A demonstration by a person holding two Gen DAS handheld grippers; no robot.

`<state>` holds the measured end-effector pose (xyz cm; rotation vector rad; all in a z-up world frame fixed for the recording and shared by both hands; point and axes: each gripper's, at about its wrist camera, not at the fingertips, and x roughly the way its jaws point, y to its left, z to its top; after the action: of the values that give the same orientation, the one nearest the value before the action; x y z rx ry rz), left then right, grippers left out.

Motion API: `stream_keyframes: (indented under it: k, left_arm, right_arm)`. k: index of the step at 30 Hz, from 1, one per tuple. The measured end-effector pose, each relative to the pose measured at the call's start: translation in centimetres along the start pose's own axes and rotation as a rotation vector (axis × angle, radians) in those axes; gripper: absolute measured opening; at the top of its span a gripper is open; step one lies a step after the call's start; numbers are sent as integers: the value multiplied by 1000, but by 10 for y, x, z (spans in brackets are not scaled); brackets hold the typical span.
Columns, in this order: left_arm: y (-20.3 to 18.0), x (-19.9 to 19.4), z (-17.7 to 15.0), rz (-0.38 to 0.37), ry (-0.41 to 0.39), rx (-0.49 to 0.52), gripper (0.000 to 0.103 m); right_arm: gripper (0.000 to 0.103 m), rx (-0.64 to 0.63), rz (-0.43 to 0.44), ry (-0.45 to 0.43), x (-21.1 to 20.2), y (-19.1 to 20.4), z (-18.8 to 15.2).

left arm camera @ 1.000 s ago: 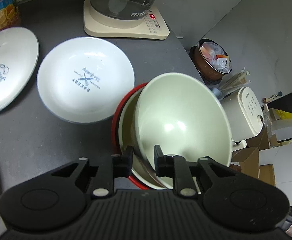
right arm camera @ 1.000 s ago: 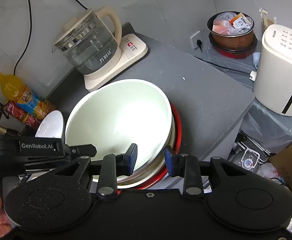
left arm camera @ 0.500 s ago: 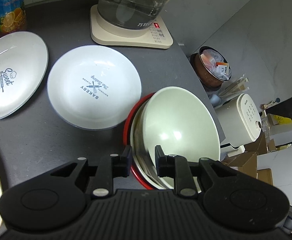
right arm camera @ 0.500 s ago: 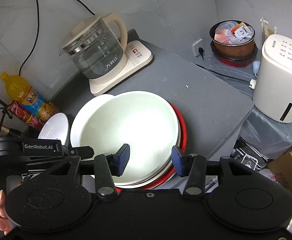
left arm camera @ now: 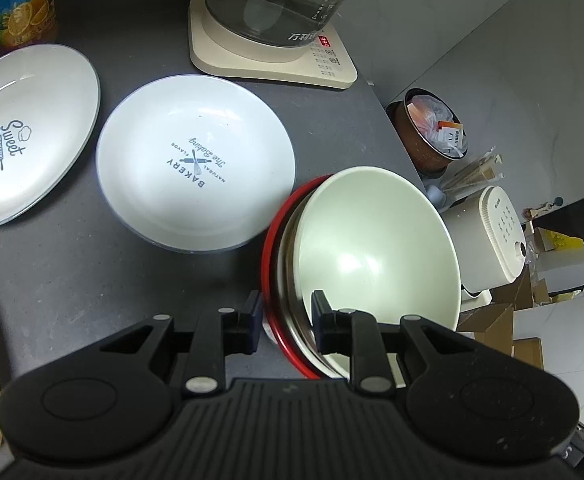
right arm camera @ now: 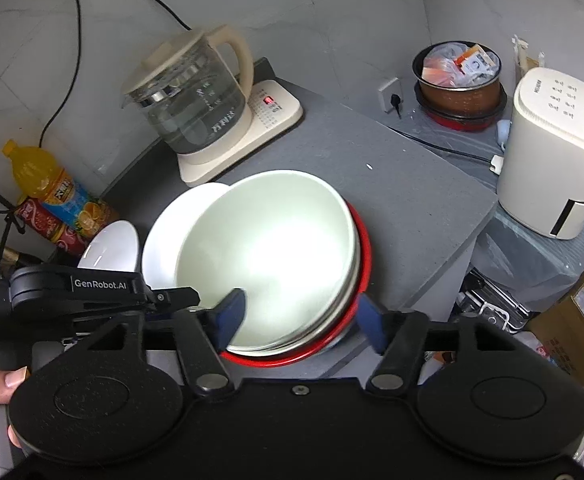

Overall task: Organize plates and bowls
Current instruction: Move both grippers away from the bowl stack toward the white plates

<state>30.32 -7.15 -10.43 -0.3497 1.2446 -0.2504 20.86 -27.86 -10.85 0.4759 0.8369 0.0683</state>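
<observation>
Three nested bowls (left arm camera: 372, 256) at counter's (left arm camera: 72, 280) near-right edge | left gripper (left arm camera: 286, 320) narrow, pinching their rims | right gripper (right arm camera: 298, 320) just opening wide, straddling unpressed | risk: lifting one-sided tips stack off edge

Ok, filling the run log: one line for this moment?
left gripper: shut on bowl stack rim | right gripper: jaws just opening, rim between, untouched
</observation>
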Motion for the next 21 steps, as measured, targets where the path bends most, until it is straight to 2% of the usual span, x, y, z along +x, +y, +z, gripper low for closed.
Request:
stream_keyframes:
  k: [2, 3, 7, 10, 15, 18, 21]
  left_arm:
    - [0, -5, -2, 0, -4, 4, 24]
    - [0, -8, -3, 5, -5, 8, 27]
    - [2, -21, -7, 26, -31, 12, 50]
    - [10, -30, -12, 46, -48, 2, 63]
    - [32, -42, -19, 88, -61, -78, 69]
    - [44, -48, -23, 118, -79, -120, 76]
    - [56, -52, -28, 150, -87, -169, 77]
  right_arm:
    - [78, -17, 9, -3, -2, 6, 0]
    - [79, -28, 13, -2, -3, 9, 0]
    - [83, -72, 34, 13, -1, 24, 2]
    - [86, -101, 55, 26, 3, 34, 3]
    - [87, -164, 82, 59, 15, 52, 7]
    - [88, -170, 123, 95, 22, 62, 12]
    - [91, -200, 170, 120, 28, 73, 18]
